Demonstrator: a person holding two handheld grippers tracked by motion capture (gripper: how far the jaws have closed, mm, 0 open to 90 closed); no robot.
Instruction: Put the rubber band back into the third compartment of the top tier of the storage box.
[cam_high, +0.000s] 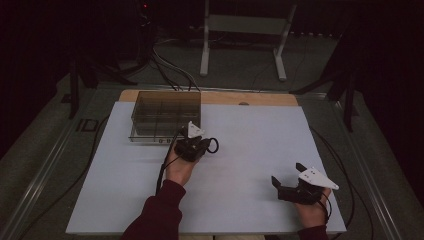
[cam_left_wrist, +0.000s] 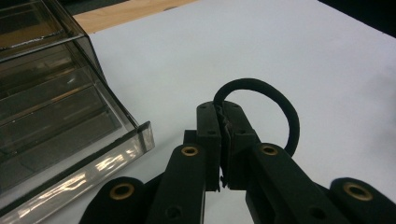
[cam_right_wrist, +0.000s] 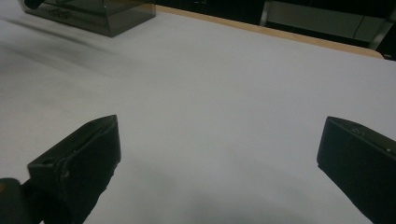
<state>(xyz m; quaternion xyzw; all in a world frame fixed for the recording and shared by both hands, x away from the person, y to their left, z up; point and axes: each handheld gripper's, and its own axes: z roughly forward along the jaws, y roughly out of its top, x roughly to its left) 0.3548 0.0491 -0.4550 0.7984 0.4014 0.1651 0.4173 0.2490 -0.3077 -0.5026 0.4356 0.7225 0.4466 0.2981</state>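
Note:
A black elastic hair tie (cam_left_wrist: 275, 105) is pinched between the jaws of my left gripper (cam_left_wrist: 224, 119), its loop sticking out past the tips. In the high view the left gripper (cam_high: 206, 145) hovers just off the front right corner of a smoky clear compartment box (cam_high: 165, 114), with the hair tie (cam_high: 214, 145) showing as a small ring at its right. The box (cam_left_wrist: 56, 107) lies close at the left in the left gripper view. My right gripper (cam_high: 287, 177) rests near the table's front right with its jaws wide apart and nothing between them, as its own view (cam_right_wrist: 219, 154) shows.
A white sheet (cam_high: 240, 150) covers the tabletop, with a wooden edge (cam_high: 260, 98) at the back. Cables trail off both sides. A white stand (cam_high: 240, 30) and dark floor lie beyond the table.

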